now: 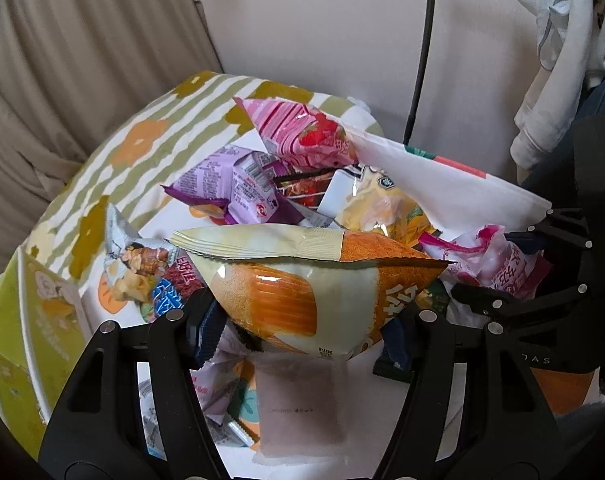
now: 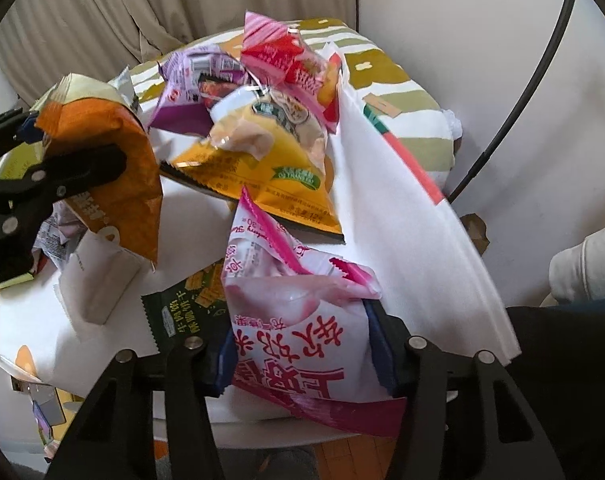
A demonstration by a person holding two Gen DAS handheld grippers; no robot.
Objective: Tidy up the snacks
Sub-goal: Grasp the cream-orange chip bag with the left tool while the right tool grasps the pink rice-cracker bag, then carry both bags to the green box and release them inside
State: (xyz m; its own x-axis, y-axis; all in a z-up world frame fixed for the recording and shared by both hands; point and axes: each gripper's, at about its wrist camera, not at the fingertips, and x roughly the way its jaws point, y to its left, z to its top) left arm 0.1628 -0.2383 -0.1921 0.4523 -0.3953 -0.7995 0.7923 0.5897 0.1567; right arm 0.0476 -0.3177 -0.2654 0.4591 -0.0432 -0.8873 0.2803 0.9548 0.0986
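A cream and orange chip bag (image 1: 302, 280) hangs lifted above the table, pinched between the blue pads of my left gripper (image 1: 302, 336). The same bag (image 2: 114, 160) shows at the left of the right wrist view with the left gripper (image 2: 54, 160) clamped on it. My right gripper (image 2: 302, 360) is shut on a pink and white snack bag (image 2: 298, 332), which appears at the right of the left wrist view too (image 1: 498, 264). Behind them lies a heap: a yellow bag (image 2: 262, 160), a purple pack (image 1: 230, 184) and a pink striped bag (image 1: 302, 132).
A white cloth with flower print (image 1: 134, 148) covers the round table. A green box (image 1: 26, 332) sits at its left edge. A small pale sachet (image 1: 302, 404) and a dark green cracker pack (image 2: 190, 300) lie on the cloth. Curtains, a wall and a black cable (image 1: 422, 40) stand behind.
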